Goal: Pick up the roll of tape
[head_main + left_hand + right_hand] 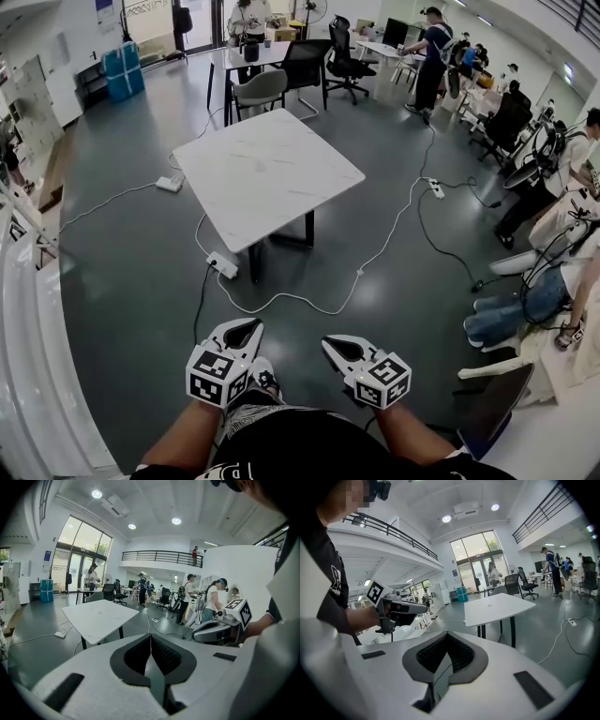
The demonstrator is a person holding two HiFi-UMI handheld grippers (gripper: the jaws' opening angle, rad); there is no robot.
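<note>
The task is not yet really starting, as far as the views are showing. The roll of tape is not appearing in any of the three views, so nothing is being picked up and I cannot say where it is lying. The whole work is remaining, in my judgement: finding the roll, reaching it, opening one gripper, closing on it and lifting.

The left gripper (242,330) is being held low in front of the person's body, and the left gripper view is showing its two jaws pressed together at the tips, with nothing between them. The right gripper (339,345) is being held beside it, a little apart. Its own view is showing the same thing: jaws clenched, tips meeting, empty.

Both grippers are pointing toward a white table (267,173) that is standing on the grey floor, well apart from them. No roll is showing on its top. There is only a faint small mark in the right gripper view, too small to name. White cables (309,302) are running on the floor around the table legs.

About the look of the tape – its colour, its size, whether it is lying flat or standing on edge – I am not able to tell anything, because it is not in view.
</note>
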